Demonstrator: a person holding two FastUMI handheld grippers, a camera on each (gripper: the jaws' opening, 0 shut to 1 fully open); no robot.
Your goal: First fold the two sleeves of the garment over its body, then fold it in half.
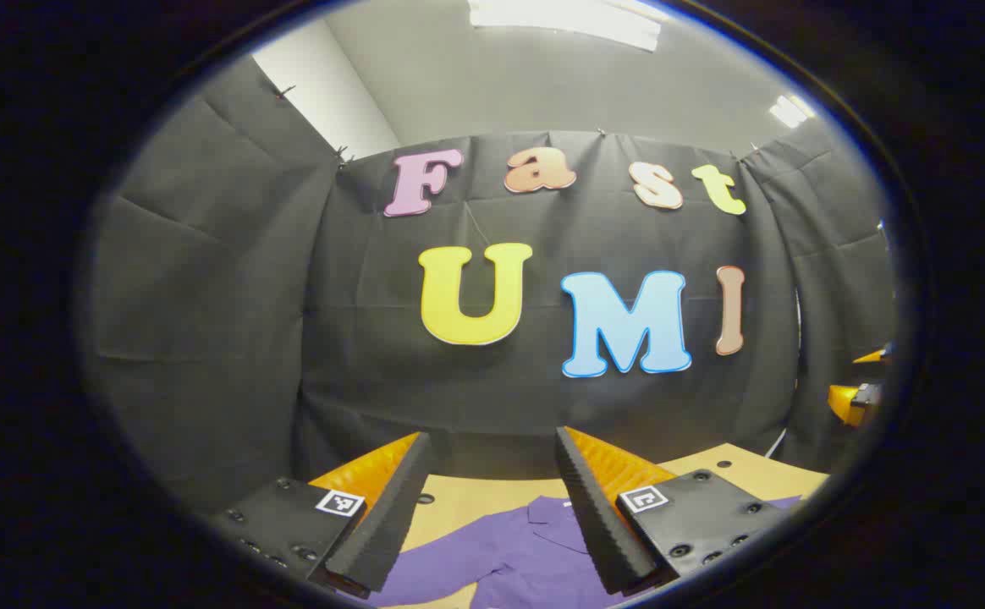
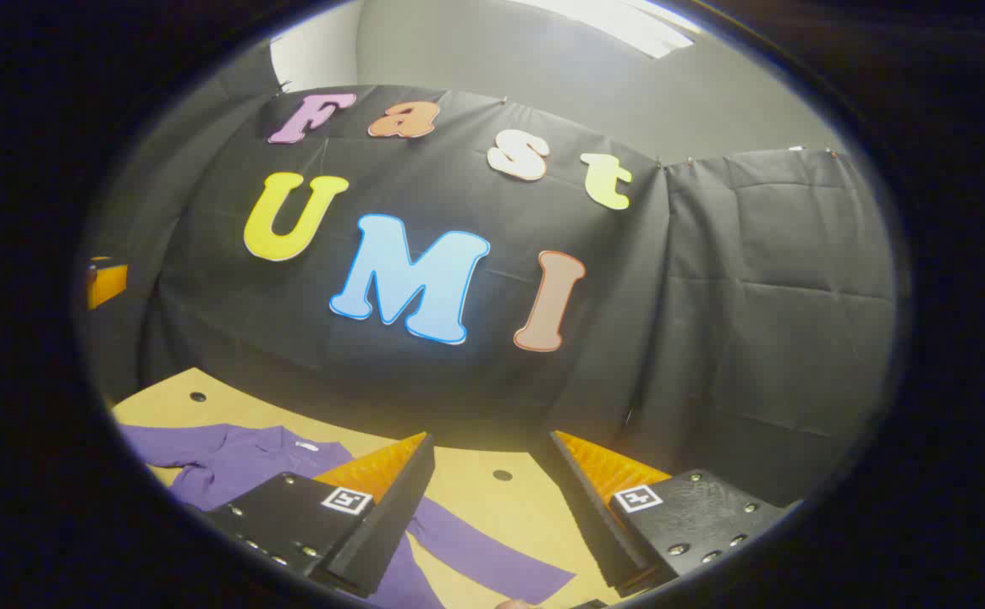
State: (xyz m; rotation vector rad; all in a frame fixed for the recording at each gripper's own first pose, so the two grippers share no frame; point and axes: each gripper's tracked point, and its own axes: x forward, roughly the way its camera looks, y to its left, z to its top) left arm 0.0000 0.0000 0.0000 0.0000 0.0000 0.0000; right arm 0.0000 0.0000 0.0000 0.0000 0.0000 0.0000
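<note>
A purple collared garment [image 1: 509,554] lies flat on the wooden table [image 1: 467,499], its collar toward the back wall. My left gripper [image 1: 492,448] hangs open above it, fingers spread wide with nothing between them. In the right gripper view the same garment [image 2: 230,461] lies at the lower left, and one long sleeve [image 2: 492,562] stretches out to the right across the table [image 2: 509,507]. My right gripper [image 2: 488,444] is open over that sleeve, with the sleeve passing under its left finger. Part of the other gripper [image 1: 861,397] shows at the far right edge of the left gripper view.
The table top has small round holes [image 2: 502,475] and ends at the black cloth wall [image 1: 543,397] close behind. Cloth walls also close in the left and right sides. An orange part of the other gripper [image 2: 106,283] shows at the left edge of the right gripper view.
</note>
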